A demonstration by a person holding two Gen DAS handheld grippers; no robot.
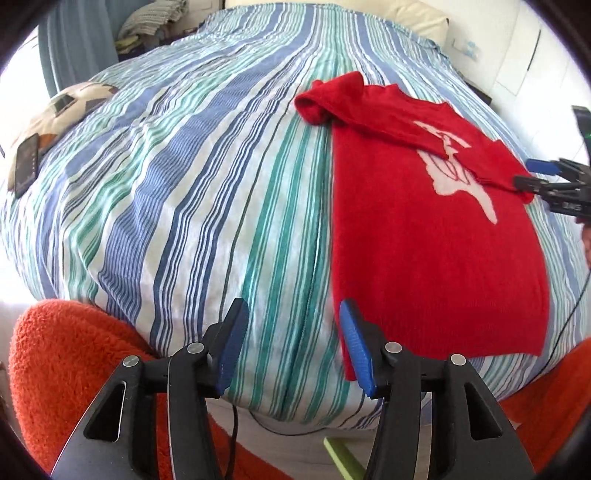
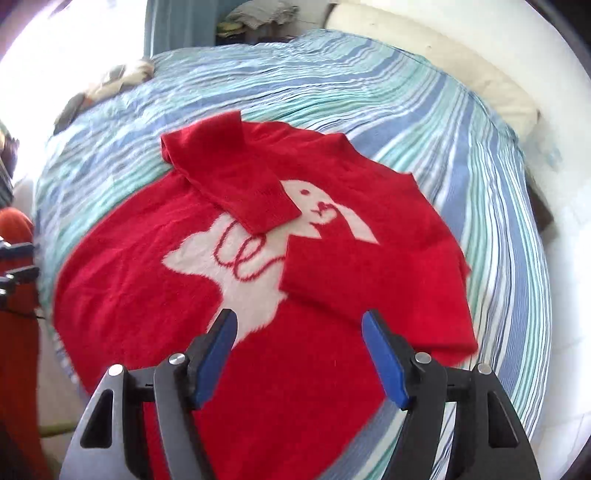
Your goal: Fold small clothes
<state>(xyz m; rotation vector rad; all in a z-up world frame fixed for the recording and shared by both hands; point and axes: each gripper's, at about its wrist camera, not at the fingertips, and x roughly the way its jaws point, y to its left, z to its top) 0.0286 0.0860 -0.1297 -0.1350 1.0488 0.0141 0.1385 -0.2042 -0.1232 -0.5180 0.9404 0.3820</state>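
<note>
A small red sweater (image 2: 155, 295) with a white dog figure lies flat on the striped bed cover (image 2: 424, 110), both sleeves folded in over its front. It also shows in the left wrist view (image 1: 424, 240). My right gripper (image 2: 299, 332) is open and empty, hovering over the sweater's lower part. It shows at the right edge of the left wrist view (image 1: 532, 173), by the sweater's right side. My left gripper (image 1: 293, 321) is open and empty at the bed's near edge, its right finger beside the sweater's bottom left corner.
A dark phone (image 1: 26, 164) and a soccer-ball cushion (image 1: 70, 107) lie at the bed's left. A cream pillow (image 1: 402, 14) is at the head. An orange fluffy rug (image 1: 51, 362) and a black cable (image 1: 236, 424) are on the floor by the bed.
</note>
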